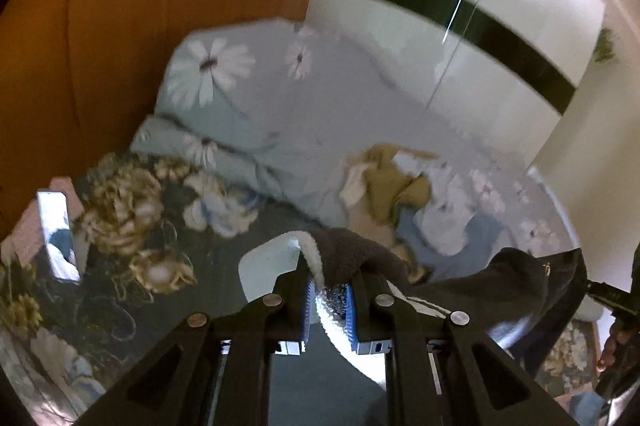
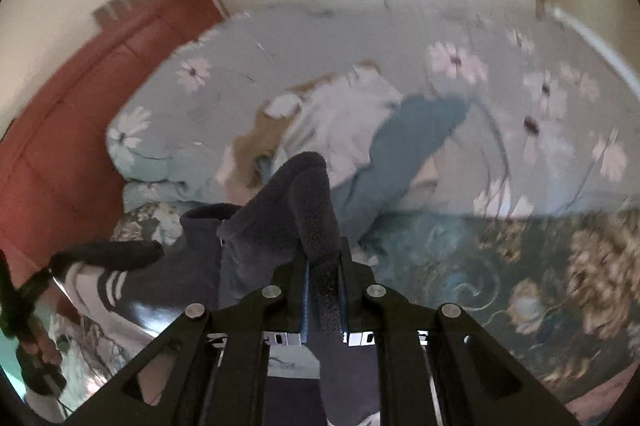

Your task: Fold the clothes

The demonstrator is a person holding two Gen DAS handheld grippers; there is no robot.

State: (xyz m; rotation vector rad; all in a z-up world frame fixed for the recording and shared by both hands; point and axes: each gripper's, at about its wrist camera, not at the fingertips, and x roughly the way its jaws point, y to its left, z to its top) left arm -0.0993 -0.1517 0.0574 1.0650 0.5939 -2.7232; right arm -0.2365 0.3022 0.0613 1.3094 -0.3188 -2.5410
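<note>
- Fleece garment (image 2: 280, 226), dark grey with white trim, hangs between both grippers above the bed; in the right wrist view it fills the lower middle, from about 12 o'clock of the jaws down to 8 o'clock, where white stripes show on a cuff.
- Left gripper (image 1: 328, 300) is clenched on the garment's white-edged hem, the blue pads pressing fuzzy cloth between them.
- Right gripper (image 2: 323, 290) is clamped tight on a thick dark fold that rises upward past its fingertips.
- Dark floral bedspread (image 1: 120, 266) lies under the left gripper, spreading toward 9 o'clock.
- Pale blue quilt (image 1: 248, 113) with white daisies sits bunched at 11 o'clock in the left wrist view, against an orange-brown headboard (image 1: 100, 25).
- Pile of loose clothes (image 2: 344, 121), white, mustard and blue, rests on the quilt at 12 o'clock in the right wrist view, well apart from the held garment.
- White wardrobe (image 1: 460, 37) with a black band stands behind the bed at 1 o'clock in the left wrist view.
- Both views are blurred.
</note>
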